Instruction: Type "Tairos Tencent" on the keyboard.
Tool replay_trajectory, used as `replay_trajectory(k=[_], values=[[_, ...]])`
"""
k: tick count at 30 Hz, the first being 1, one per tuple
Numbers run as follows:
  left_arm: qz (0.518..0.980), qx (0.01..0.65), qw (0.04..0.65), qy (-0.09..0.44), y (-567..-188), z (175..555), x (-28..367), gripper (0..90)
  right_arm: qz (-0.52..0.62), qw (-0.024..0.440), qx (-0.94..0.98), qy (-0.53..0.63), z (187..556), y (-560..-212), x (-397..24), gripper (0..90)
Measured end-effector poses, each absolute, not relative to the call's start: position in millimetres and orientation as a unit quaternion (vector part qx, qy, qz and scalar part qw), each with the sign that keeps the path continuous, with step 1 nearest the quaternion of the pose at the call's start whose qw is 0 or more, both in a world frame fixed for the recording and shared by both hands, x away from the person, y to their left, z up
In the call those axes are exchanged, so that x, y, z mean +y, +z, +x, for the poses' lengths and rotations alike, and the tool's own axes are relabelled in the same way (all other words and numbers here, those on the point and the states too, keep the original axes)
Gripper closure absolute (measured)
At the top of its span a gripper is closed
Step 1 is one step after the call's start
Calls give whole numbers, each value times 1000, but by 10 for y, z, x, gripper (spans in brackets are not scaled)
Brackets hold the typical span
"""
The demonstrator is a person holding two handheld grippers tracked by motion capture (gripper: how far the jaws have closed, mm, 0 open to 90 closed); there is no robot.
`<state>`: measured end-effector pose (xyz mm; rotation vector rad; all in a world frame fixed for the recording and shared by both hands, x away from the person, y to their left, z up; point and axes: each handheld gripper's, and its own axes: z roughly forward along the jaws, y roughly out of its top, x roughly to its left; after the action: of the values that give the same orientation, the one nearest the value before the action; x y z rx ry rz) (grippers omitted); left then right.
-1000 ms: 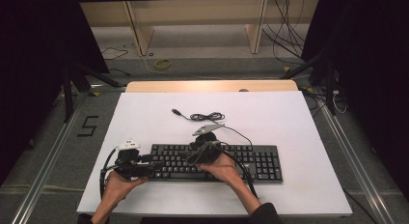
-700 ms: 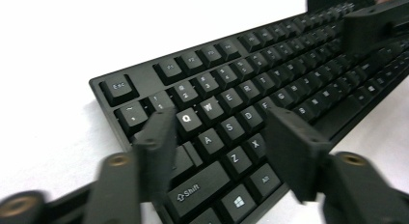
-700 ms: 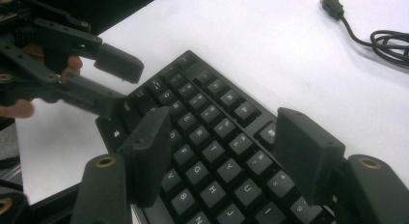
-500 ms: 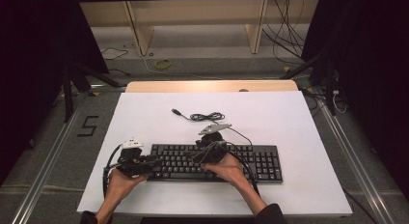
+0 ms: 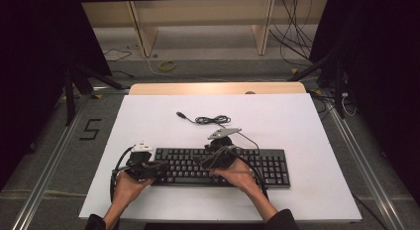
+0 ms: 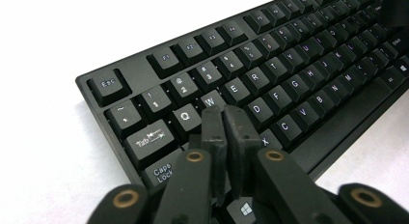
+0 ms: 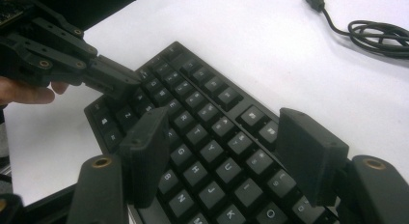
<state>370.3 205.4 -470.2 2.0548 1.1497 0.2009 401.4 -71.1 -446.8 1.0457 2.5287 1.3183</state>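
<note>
In the high view a black keyboard (image 5: pixel 218 166) lies along the near part of a white table (image 5: pixel 297 126), its cable (image 5: pixel 210 120) coiled in a loose bundle just behind it and ending in a plug pointing away to the left; nothing else rests on the board, and wooden shelving and loose wires stand well beyond the far edge. The left gripper (image 5: pixel 157 168) sits at the keyboard's left end, held by the person's left hand (image 5: pixel 126 184), while the right gripper (image 5: pixel 209 162) hangs over the middle of the key field, carried by the right hand (image 5: pixel 238 173), its grey plate rising behind it. In the left gripper view the left gripper (image 6: pixel 224 119) has its jaws pressed together with nothing between them; they have just been closing, and their tips are over the letter rows of the keyboard (image 6: pixel 270 84) just below the W key, whether touching cannot be told. In the right gripper view the right gripper (image 7: pixel 222 147) holds its jaws wide apart above the keyboard (image 7: pixel 202 132), bare keys showing between them and nothing gripped; the left gripper (image 7: pixel 126 83) reaches in from the upper left onto the far keys, and the cable (image 7: pixel 381 38) lies on the table beyond.
</note>
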Motion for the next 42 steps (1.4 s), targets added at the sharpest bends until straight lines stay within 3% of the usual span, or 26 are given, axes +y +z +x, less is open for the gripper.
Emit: replay_trajectory(k=[37, 42], values=[[810, 449, 369, 80, -4736, 3733, 2022, 888, 352, 57, 831, 427, 4014, -4475, -828, 375], [803, 446, 388, 81, -4693, 3720, 2034, 797, 352, 56, 831, 428, 4013, -4475, -829, 377]])
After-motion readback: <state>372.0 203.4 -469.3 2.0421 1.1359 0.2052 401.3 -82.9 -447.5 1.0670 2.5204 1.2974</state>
